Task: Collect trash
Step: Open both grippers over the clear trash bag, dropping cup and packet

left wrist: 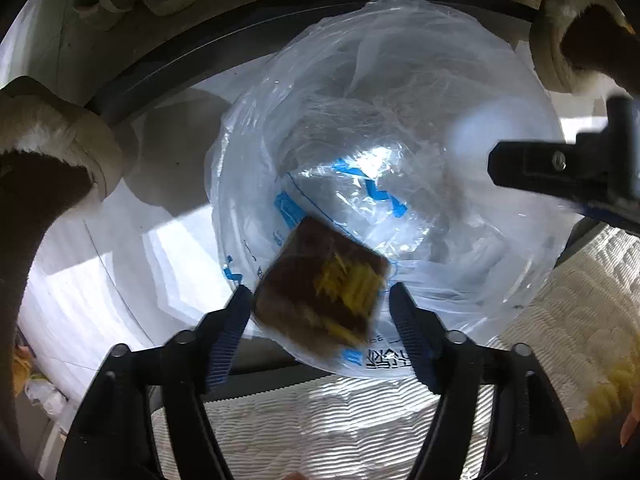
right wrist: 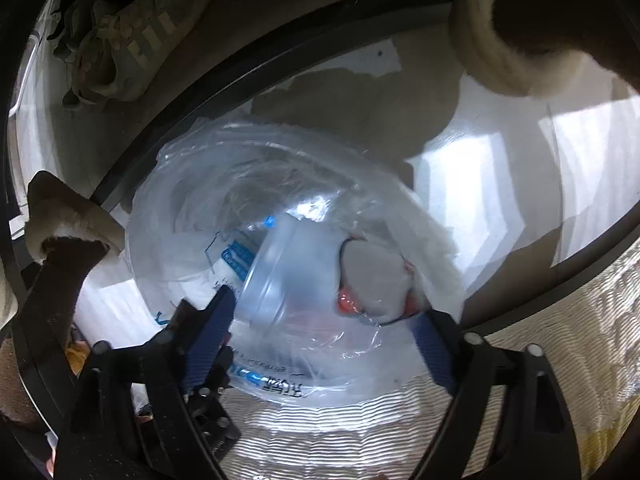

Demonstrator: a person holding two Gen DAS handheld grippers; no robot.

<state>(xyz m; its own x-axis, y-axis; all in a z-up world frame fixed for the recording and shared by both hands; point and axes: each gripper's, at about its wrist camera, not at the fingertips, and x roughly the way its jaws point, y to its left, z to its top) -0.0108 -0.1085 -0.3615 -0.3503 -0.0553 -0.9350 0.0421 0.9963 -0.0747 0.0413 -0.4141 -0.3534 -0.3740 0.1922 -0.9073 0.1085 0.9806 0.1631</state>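
Both grippers hang over the mouth of a clear bag (left wrist: 400,128) with blue print, pointing steeply down into it.

Left gripper (left wrist: 320,300): jaws spread wide, blue pads clear on either side of a brown packet (left wrist: 316,284) with yellow strips on it. The packet sits between the tips but neither pad seems to press it; it is blurred, so I judge it loose and dropping, not held. It lies straight ahead, inside the bag's rim, its long side roughly across the jaws.

Right gripper (right wrist: 324,316): also wide open, holding nothing that I can make out. A clear plastic cup (right wrist: 276,276) and a white lump with red on it (right wrist: 376,280) lie between and just beyond its tips, in the bag, tilted, the cup's open end toward the left pad.

Each piece of trash is nearest its own gripper and already within the bag, so the next move is likely a withdrawal upward.

Hard to read: the bag's bottom is lost in glare and folds, and the white lump's edges merge with the plastic. Whether the right pads graze the cup I cannot tell. The other gripper's black finger (left wrist: 560,168) cuts in at the left view's right edge.
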